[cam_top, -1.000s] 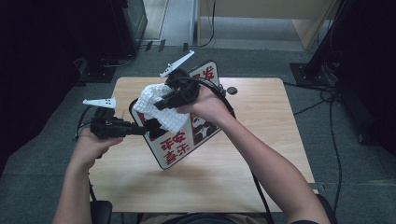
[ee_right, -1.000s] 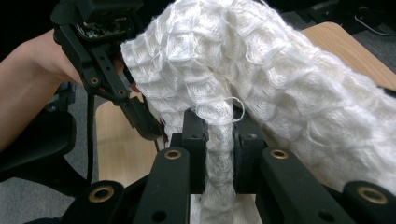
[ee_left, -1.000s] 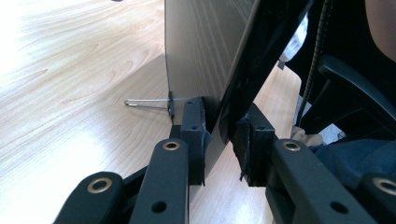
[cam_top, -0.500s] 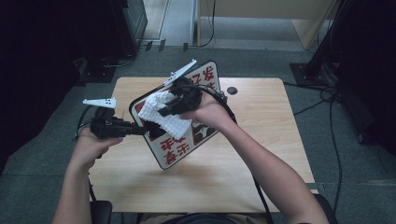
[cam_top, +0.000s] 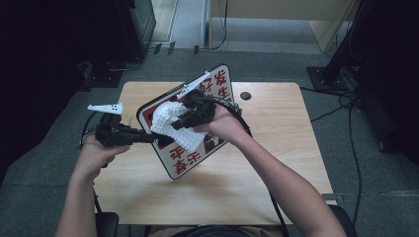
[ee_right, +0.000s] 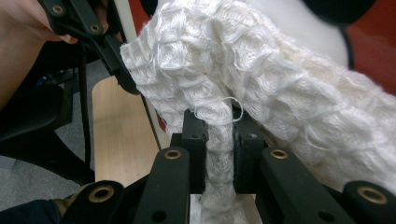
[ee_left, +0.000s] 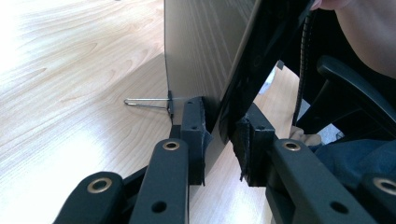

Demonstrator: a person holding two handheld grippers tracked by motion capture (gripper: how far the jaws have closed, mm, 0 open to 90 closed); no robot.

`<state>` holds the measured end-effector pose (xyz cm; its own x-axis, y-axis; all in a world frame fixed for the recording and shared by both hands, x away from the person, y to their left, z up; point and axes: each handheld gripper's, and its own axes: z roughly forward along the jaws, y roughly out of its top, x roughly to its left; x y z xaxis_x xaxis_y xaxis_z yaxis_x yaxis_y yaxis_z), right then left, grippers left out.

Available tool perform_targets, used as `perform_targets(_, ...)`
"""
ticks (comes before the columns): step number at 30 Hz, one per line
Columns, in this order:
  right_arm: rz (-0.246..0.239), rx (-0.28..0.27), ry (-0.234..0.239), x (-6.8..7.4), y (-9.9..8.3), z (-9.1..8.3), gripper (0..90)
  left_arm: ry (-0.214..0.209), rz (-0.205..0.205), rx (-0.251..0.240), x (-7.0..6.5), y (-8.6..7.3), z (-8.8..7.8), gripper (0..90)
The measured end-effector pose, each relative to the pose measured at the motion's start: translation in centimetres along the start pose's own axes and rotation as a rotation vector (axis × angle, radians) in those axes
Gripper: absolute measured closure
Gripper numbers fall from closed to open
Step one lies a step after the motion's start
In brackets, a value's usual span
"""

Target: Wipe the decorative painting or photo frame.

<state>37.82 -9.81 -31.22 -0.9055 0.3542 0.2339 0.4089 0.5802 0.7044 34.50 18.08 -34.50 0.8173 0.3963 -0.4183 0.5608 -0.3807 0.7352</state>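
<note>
A sign board [cam_top: 217, 86], white with red characters and a black rim, is held tilted above the wooden table [cam_top: 276, 163]. My left gripper [cam_top: 148, 137] is shut on the board's left edge. In the left gripper view the pads [ee_left: 194, 135] clamp the board's black rim [ee_left: 252, 70] and plain back [ee_left: 205, 51]. My right gripper [cam_top: 180, 121] is shut on a white waffle-weave cloth [cam_top: 173, 126] that lies against the board's face. In the right gripper view a fold of the cloth [ee_right: 261, 84] is pinched between the jaws of the right gripper [ee_right: 219, 130], with the red face [ee_right: 373, 42] behind.
A small black round thing [cam_top: 245, 95] lies on the table at the back right. A thin wire stand [ee_left: 144, 103] sticks out from the board's back. Cables [cam_top: 346, 108] run over the grey floor to the right, and dark equipment [cam_top: 133, 24] stands at the back left.
My right gripper has moved the cloth down the board's face, toward me. The left gripper and the board have stayed in place.
</note>
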Motion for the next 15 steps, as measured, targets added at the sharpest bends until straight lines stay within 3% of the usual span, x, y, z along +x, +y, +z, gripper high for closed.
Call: perform_targets(15, 0.020, 0.020, 0.027, -0.6, -3.0, 1.7, 79.5, -0.002, -0.002, 0.000, 0.0, 0.0, 0.0, 74.9)
